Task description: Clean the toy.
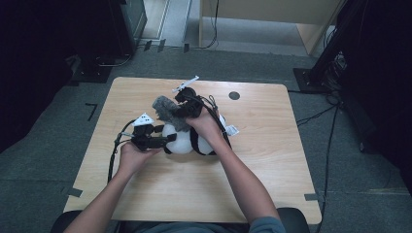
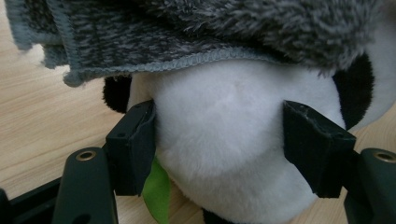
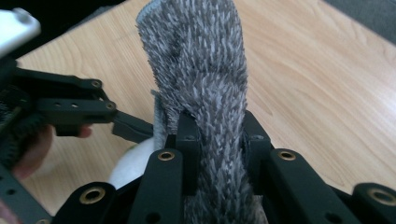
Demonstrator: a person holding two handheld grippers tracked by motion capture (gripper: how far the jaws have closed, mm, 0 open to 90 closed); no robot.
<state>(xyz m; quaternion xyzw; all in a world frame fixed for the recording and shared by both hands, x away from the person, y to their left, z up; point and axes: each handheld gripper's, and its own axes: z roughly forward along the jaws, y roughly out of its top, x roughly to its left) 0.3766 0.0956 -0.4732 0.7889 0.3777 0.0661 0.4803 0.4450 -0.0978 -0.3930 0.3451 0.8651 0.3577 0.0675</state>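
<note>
A black-and-white plush panda (image 1: pixel 187 141) lies in the middle of the wooden table (image 1: pixel 262 179). My left gripper (image 1: pixel 167 139) comes in from the left, and its pads press on both sides of the panda's white head (image 2: pixel 224 149). A green leaf (image 2: pixel 156 191) pokes out under the head. My right gripper (image 1: pixel 179 111) hangs just above the panda, shut on a grey fluffy cloth (image 1: pixel 164 109). The cloth (image 3: pixel 201 60) sticks out between the right gripper's (image 3: pixel 217 130) black pads and drapes over the panda's head (image 2: pixel 187 28).
A white tag (image 1: pixel 231 130) sticks out from the panda on its right side. A dark round spot (image 1: pixel 234 95) marks the table's back right. Cables (image 1: pixel 330 131) trail over the floor right of the table. Bare wood lies in front of and beside the panda.
</note>
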